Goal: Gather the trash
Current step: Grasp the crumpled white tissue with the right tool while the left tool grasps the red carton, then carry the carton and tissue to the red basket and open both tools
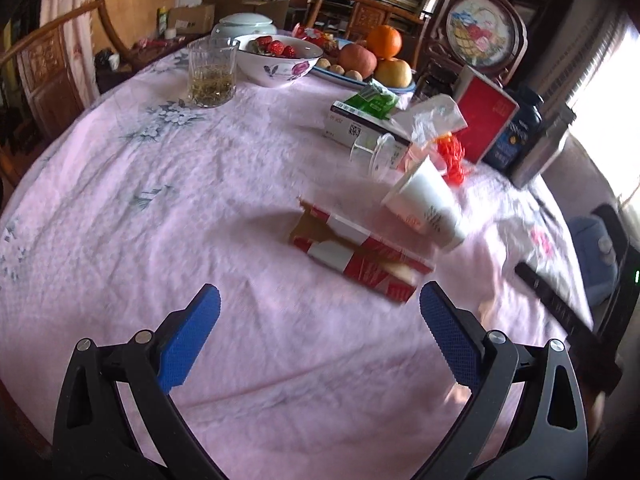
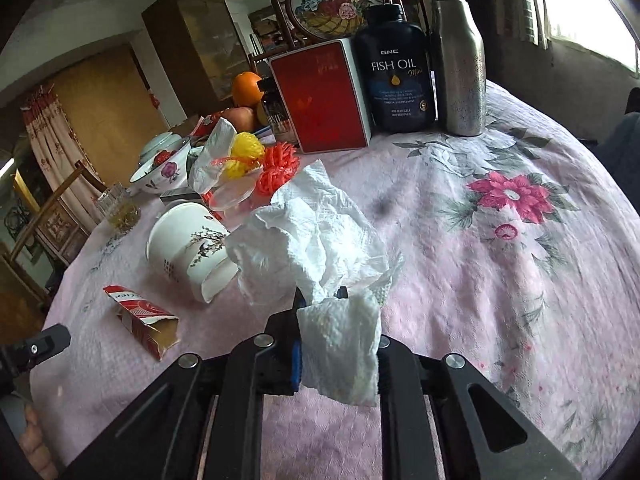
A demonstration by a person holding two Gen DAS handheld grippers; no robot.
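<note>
Landmark: the paper cup (image 2: 188, 246), white with a printed twig pattern, lying on its side on the pink flowered tablecloth (image 2: 500, 280).
Right gripper (image 2: 320, 300): jaws clamped tight on a crumpled white paper towel (image 2: 316, 252); one flap of it hangs down over the fingers, and the rest billows up and away from them.
Paper towel: just to the right of the paper cup in the right wrist view, its far edge overlapping the cup's base; whether they touch I cannot tell.
Left gripper (image 1: 320, 312): jaws spread wide, blue pads (image 1: 190, 340) with nothing between them, held above bare tablecloth on the near side of the paper cup.
Torn carton (image 1: 360, 256): red and white, ripped open at one end, flat on the cloth just in front of the paper cup and between it and the left gripper.
Plastic cup (image 1: 378, 156): clear, tipped over, just behind the paper cup.
Net scraps (image 2: 280, 168): orange and yellow mesh with a clear plastic bag (image 2: 212, 152), close behind the paper cup.
Red box (image 2: 320, 96): upright, well behind the paper cup, with a dark fish oil bottle (image 2: 396, 72) and a steel flask (image 2: 458, 60) beside it.
Glass (image 1: 210, 76): holds a little yellowish drink, well beyond the paper cup, near a bowl of strawberries (image 1: 278, 60) and a fruit plate (image 1: 372, 62).
</note>
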